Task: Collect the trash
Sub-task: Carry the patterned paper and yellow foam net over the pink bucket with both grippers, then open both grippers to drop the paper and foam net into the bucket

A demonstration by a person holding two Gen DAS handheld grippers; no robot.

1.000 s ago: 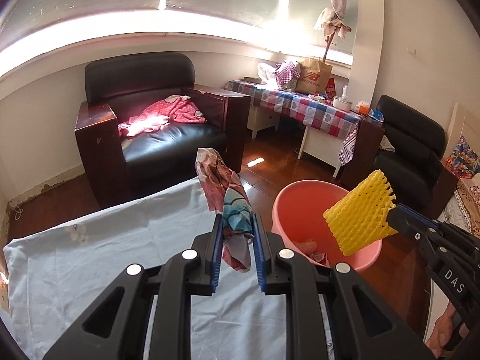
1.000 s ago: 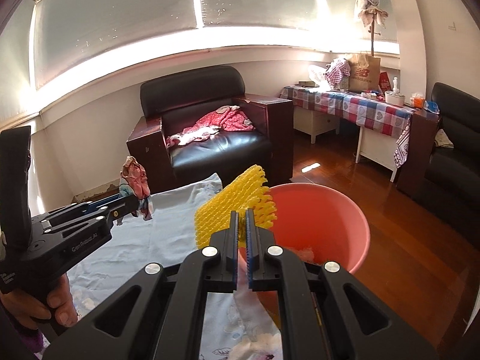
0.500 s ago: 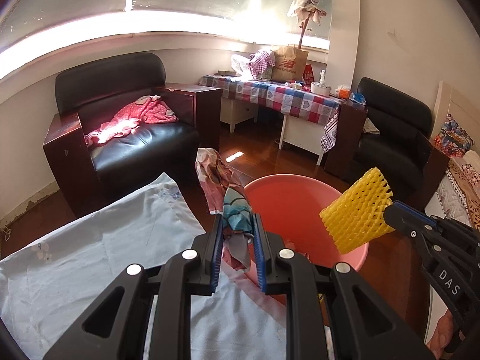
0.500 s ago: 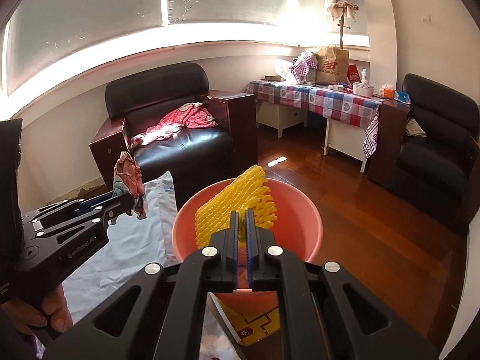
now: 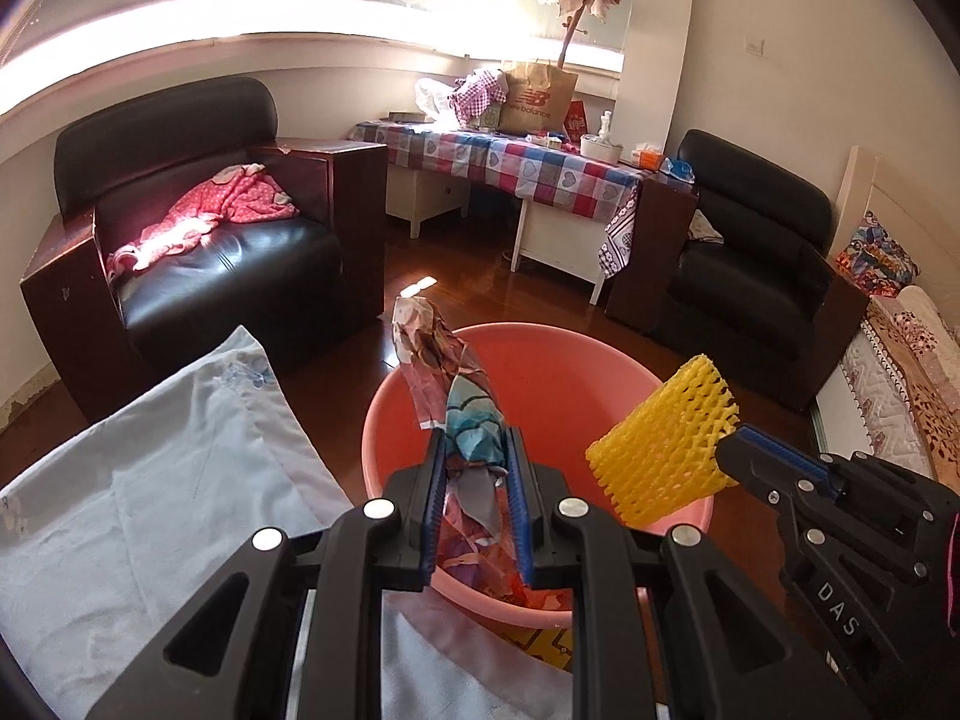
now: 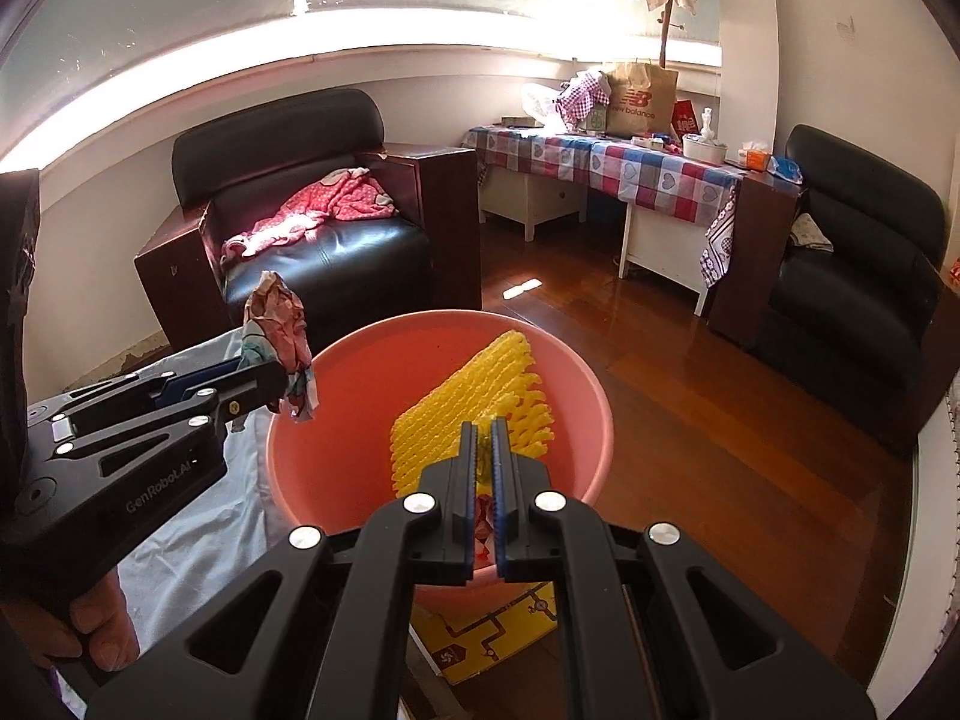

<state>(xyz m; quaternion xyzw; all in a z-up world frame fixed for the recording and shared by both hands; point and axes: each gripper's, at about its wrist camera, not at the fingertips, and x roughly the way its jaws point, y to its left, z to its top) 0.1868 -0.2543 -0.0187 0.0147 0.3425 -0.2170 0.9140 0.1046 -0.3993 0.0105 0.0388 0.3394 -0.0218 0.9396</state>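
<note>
Spreading at left, a pale blue sheet (image 5: 150,480) borders the pink basin (image 5: 540,372). Above it, the left gripper (image 5: 477,462) clamps a crumpled printed wrapper (image 5: 450,384); the right gripper (image 6: 485,438) pinches yellow foam netting (image 6: 474,414). Basin contents are mostly hidden.

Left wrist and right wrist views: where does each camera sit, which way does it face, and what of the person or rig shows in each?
Left wrist: sits behind the left gripper, looking along its fingers over the pink basin; it grips a crumpled wrapper; the right gripper enters at right.
Right wrist: sits behind the right gripper, facing the basin, clamping yellow foam net; the left gripper and the person's left hand show at left.
Shared: basin, both pieces of trash, black armchair, checkered table.
</note>
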